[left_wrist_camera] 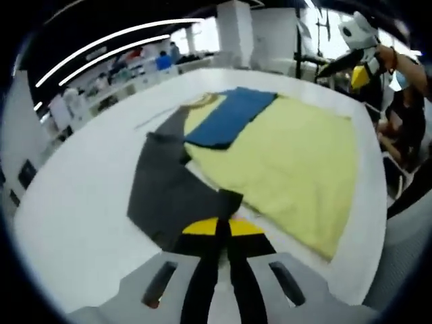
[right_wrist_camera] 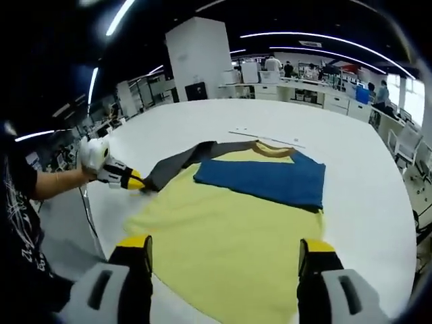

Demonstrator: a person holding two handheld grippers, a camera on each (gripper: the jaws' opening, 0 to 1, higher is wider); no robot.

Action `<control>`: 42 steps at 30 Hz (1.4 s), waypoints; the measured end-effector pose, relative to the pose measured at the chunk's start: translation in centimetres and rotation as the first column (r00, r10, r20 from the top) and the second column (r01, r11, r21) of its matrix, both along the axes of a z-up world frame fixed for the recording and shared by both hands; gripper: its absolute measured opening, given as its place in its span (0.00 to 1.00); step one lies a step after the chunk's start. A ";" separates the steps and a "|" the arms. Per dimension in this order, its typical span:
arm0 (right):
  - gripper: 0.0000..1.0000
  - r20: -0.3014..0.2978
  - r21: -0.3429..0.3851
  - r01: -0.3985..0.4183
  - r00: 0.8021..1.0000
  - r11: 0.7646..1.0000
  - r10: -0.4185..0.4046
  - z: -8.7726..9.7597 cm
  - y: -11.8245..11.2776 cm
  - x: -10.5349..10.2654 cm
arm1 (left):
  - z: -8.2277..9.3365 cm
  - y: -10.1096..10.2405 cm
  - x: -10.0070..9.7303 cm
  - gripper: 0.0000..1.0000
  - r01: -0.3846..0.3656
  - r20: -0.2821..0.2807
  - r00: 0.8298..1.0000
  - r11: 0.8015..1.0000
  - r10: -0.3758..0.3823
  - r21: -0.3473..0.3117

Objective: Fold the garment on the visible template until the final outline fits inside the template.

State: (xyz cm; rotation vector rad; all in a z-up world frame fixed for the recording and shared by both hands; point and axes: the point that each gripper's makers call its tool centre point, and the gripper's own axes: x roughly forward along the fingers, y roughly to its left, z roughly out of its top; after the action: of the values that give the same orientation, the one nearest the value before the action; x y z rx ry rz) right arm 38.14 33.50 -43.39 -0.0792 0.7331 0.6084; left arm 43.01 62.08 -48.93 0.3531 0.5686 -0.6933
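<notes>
A yellow garment lies spread on the white table. A blue sleeve is folded over its chest, and a dark grey part trails to one side. My left gripper is shut on the edge of that grey fabric. The right gripper view shows it pinching the same grey strip at the left gripper. My right gripper is open, its jaws wide apart above the near hem of the yellow garment. The blue sleeve lies beyond, under the mustard collar.
A thin line mark lies on the table past the collar. A person's arm holds the left gripper at the table's left edge. Office chairs stand along the right side. A white pillar and workbenches stand behind.
</notes>
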 end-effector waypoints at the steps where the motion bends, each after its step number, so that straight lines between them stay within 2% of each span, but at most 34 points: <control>1: 0.90 0.000 -0.002 0.001 1.000 1.000 -0.001 0.0 0.0 0.0 | 0.7 0.3 0.5 0.00 -0.016 0.025 1.000 1.000 0.016 -0.009; 2: 0.90 -0.002 -0.006 0.003 1.000 1.000 -0.003 -0.1 -0.1 -0.1 | 1.8 0.9 1.0 0.00 -0.047 0.058 0.997 0.998 0.049 -0.035; 5: 0.90 -0.002 -0.012 0.002 1.000 1.000 -0.002 -0.2 -0.1 -0.2 | 3.9 2.4 2.4 0.00 -0.134 0.106 0.984 0.987 0.144 -0.094; 7: 0.90 -0.003 -0.016 0.006 1.000 1.000 -0.006 -0.3 -0.2 -0.2 | 5.1 3.7 3.1 0.00 -0.180 0.144 0.971 0.979 0.193 -0.099; 10: 0.90 -0.002 -0.028 0.008 1.000 1.000 -0.008 -0.4 -0.4 -0.2 | 6.9 5.4 4.2 0.00 -0.247 0.187 0.944 0.959 0.271 -0.141; 16: 0.90 0.001 -0.035 0.009 1.000 0.999 -0.009 -0.4 -0.7 -0.2 | 8.0 8.1 5.2 0.00 -0.343 0.214 0.903 0.925 0.372 -0.161; 19: 0.90 0.001 -0.035 0.017 1.000 0.999 -0.016 -0.4 -0.9 -0.1 | 8.5 9.7 5.8 0.00 -0.409 0.214 0.869 0.891 0.446 -0.195; 20: 0.90 0.002 -0.035 0.019 1.000 0.999 -0.019 -0.4 -1.0 -0.1 | 8.6 10.0 5.9 0.00 -0.414 0.217 0.865 0.887 0.453 -0.202; 21: 0.90 -0.001 -0.034 0.024 1.000 0.999 -0.024 -0.5 -1.1 -0.2 | 8.7 10.6 6.2 0.00 -0.439 0.213 0.850 0.872 0.481 -0.217; 25: 0.90 -0.004 -0.030 0.029 1.000 0.999 -0.029 -0.6 -1.2 -0.2 | 8.8 12.3 7.0 0.00 -0.493 0.205 0.817 0.837 0.540 -0.240; 26: 0.90 -0.006 -0.030 0.031 1.000 0.999 -0.031 -0.7 -1.3 -0.2 | 8.7 13.0 7.1 0.00 -0.518 0.203 0.801 0.822 0.563 -0.237; 30: 0.90 -0.012 -0.029 0.036 0.999 0.999 -0.037 -0.9 -1.5 -0.2 | 8.2 14.4 7.5 0.01 -0.561 0.184 0.776 0.793 0.604 -0.237; 36: 0.90 -0.018 -0.028 0.041 0.999 0.999 -0.041 -1.1 -1.7 -0.1 | 7.4 16.4 8.0 0.01 -0.596 0.197 0.752 0.777 0.628 -0.203; 41: 0.90 -0.018 -0.023 0.043 0.999 0.999 -0.043 -1.0 -1.7 0.2 | 6.0 17.7 8.3 0.01 -0.615 0.198 0.750 0.776 0.631 -0.143; 42: 0.90 -0.019 -0.024 0.040 0.999 0.999 -0.041 -1.0 -1.7 0.1 | 5.5 17.9 8.4 0.01 -0.615 0.184 0.754 0.776 0.631 -0.139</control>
State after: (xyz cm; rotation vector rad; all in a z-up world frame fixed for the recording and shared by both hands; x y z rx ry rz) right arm 38.28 31.78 -44.35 -0.0802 0.7589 0.5623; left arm 51.39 79.95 -43.42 0.1486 0.4083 -0.0155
